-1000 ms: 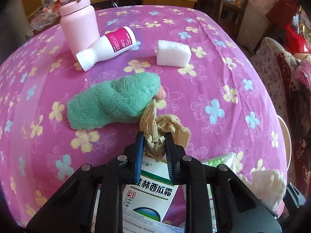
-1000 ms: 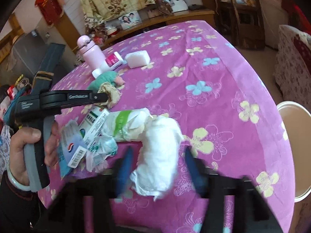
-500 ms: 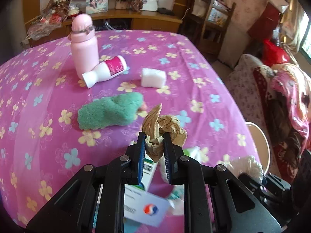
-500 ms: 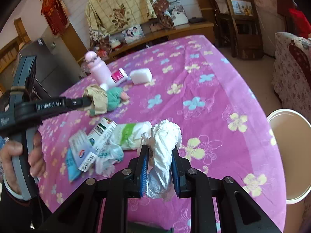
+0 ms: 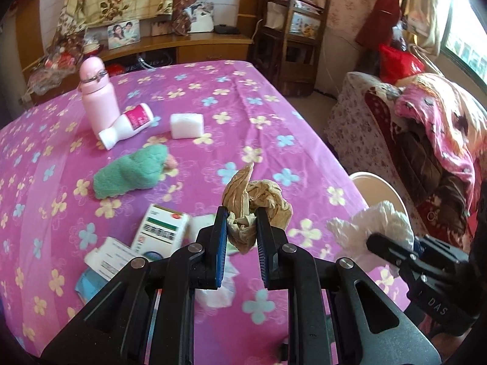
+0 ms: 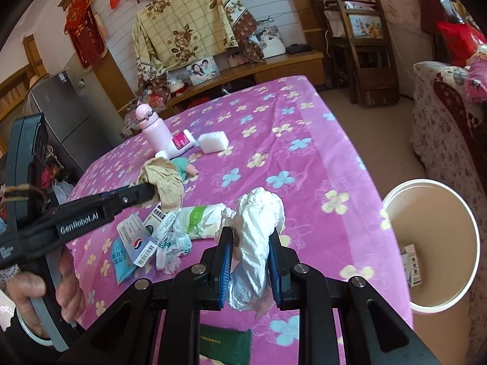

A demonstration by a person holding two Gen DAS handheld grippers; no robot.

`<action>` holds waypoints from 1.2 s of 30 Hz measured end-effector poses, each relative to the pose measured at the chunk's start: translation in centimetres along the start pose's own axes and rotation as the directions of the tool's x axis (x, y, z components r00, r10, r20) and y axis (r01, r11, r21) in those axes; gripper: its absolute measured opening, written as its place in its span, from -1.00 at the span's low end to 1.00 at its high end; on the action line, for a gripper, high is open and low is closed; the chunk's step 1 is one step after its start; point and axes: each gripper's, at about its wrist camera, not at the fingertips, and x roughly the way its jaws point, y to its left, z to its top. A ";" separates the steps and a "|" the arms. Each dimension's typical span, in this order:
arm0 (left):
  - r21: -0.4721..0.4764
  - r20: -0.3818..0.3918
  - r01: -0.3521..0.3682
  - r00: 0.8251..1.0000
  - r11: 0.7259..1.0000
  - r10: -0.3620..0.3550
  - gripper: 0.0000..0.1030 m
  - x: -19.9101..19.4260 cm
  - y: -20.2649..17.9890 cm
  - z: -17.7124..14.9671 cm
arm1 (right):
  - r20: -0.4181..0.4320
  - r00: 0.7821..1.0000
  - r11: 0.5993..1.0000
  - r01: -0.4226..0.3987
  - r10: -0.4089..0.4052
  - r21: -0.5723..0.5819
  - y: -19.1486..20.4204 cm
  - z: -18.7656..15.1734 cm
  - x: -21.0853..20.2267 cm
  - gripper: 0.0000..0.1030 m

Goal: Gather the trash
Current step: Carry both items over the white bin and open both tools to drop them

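Right wrist view, bin (image 6: 456,292) beside table (image 6: 319,164), packets (image 6: 143,237) scattered

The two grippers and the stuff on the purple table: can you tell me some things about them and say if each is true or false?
1. The left gripper is clamped on a crumpled brown paper. True.
2. The right gripper is open with nothing in it. False: it is shut on a crumpled white tissue.
3. The pink bottle stands upright. True.
4. The white bin sits on the table. False: it is beside the table, down off its edge.
5. The green cloth is inside the bin. False: it lies on the tablecloth.
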 end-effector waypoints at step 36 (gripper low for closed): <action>0.165 -0.150 0.173 0.978 0.971 -0.149 -0.70 6.7 -17.7 -0.8 | 0.007 0.969 0.951 0.243 -0.249 0.190 -16.6 -1.1 -5.8 -0.60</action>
